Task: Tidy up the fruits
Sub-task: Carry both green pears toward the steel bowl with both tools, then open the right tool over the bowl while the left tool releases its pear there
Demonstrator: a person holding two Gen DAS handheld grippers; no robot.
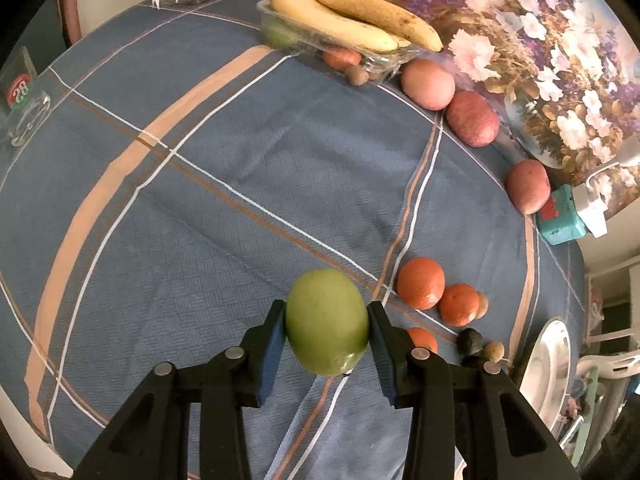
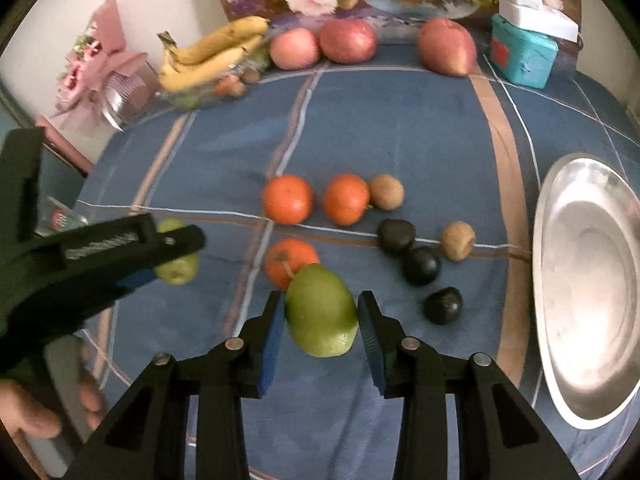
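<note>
While both hand-held tools point steeply down at the table, each one has a green fruit between its blue pads. The left gripper (image 1: 327,318) is pinching a green apple (image 1: 326,328) low in the centre of its own view, with both pads pressed flat to the apple's sides. From the right wrist view that same tool reaches in from the left edge, and a hand (image 2: 36,412) shows blurred in the lower left corner.

The right gripper (image 2: 322,314) is closed around a second green apple (image 2: 320,312), again low and central. The left pad is hard against it and the right pad sits at its skin, though the blur leaves that contact faint.

Just above the second green apple lies an orange (image 2: 290,258), partly hidden by it. Two more oranges (image 2: 287,199) sit side by side near the middle of the frame, and a kiwi (image 2: 386,191) touches the right-hand one. Three dark fruits (image 2: 421,265) and another kiwi (image 2: 457,240) are scattered to the right of centre.

A steel plate (image 2: 560,216) fills the right edge – nothing lies in it. Along the top of the frame three red apples (image 2: 347,40) line the back of the blue checked tablecloth (image 2: 400,120). Bananas (image 2: 212,56) rest on a clear tray (image 1: 280,28) at the upper left – more fruit lies under them.
</note>
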